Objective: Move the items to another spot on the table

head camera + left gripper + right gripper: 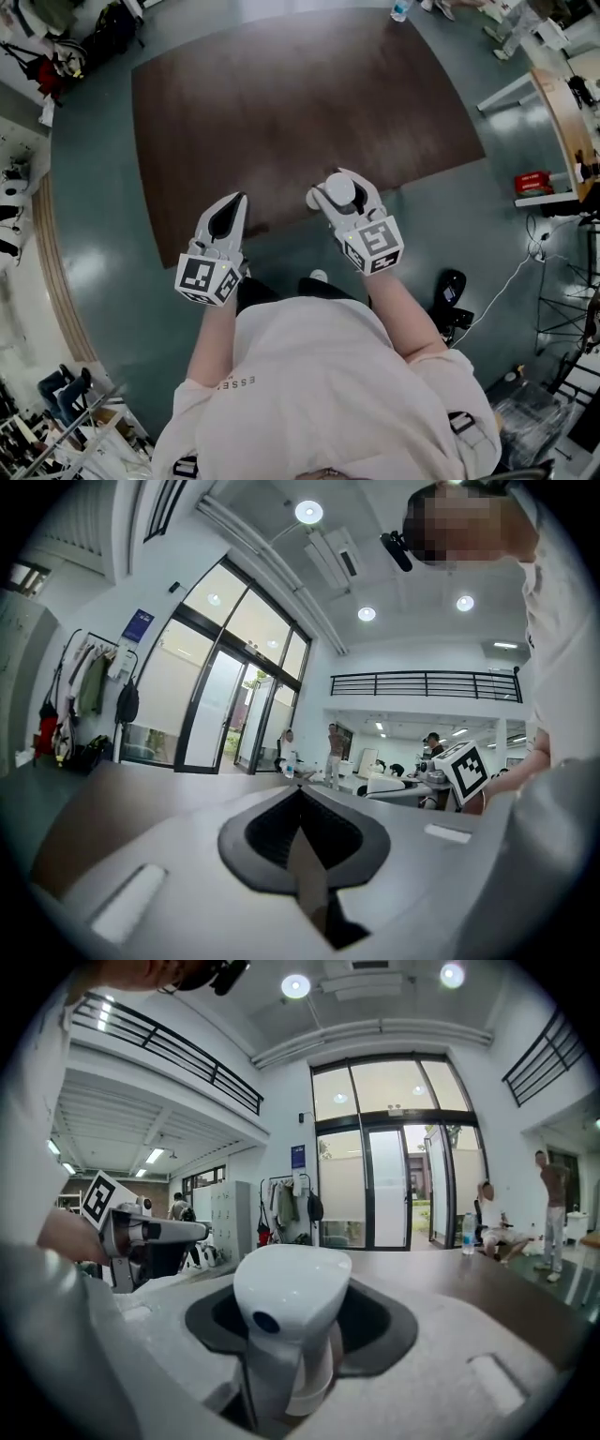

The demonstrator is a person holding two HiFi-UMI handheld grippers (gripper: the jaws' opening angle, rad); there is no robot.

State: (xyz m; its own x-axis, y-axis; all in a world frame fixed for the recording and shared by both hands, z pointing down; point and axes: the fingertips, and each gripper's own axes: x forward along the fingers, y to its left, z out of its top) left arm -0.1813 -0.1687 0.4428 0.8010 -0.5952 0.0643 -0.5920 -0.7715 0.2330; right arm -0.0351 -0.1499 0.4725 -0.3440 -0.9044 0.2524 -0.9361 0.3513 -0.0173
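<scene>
A white rounded device [338, 190] with a small dark dot on its side [286, 1307] sits between the jaws of my right gripper [341, 184], which is shut on it just over the near edge of the brown table [300, 103]. In the right gripper view the device stands upright and fills the gap at the right gripper [292, 1283]. My left gripper [238, 201] hovers to its left at the same table edge. Its jaws are shut with nothing between them, and the dark pads meet at the left gripper's tip [300, 794].
A water bottle [400, 9] stands at the table's far edge and also shows as a bottle [467, 1232] in the right gripper view. A red box [532, 182] lies on a shelf at the right. A black object [452, 286] and cables lie on the floor.
</scene>
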